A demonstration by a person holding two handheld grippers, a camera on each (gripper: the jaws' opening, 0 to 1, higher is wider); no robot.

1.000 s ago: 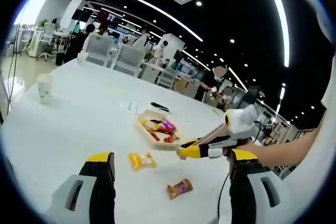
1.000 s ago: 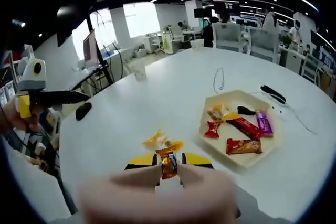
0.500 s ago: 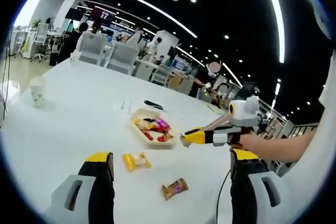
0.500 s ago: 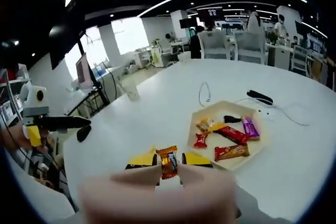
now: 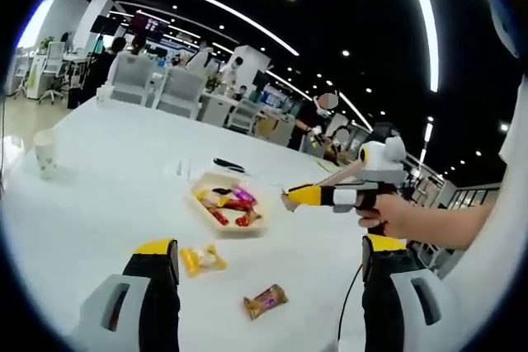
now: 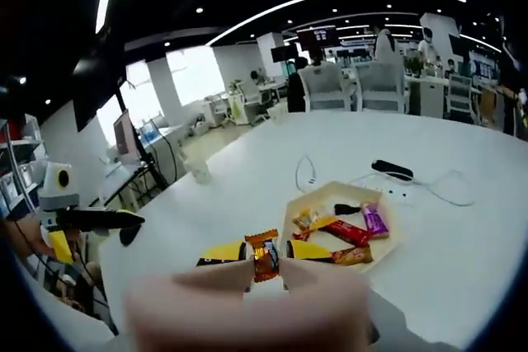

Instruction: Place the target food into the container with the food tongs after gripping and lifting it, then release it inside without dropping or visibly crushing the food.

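Right tool (image 6: pixel 266 263), clenched on the orange-wrapped candy (image 6: pixel 265 255), has risen higher above the table (image 6: pixel 247 171) toward the candy tray (image 6: pixel 294 208), carry under way; left tool (image 5: pixel 268 274) stands released.

Right claw (image 6: pixel 266 255) closed, jaws pinching a wrapped piece between the yellow tips. From the left gripper view, a hand (image 5: pixel 388 213) holds that claw level and raised. Left claw (image 5: pixel 268 265) wide open, nothing between jaws; it also sits at the left edge of the right gripper view.
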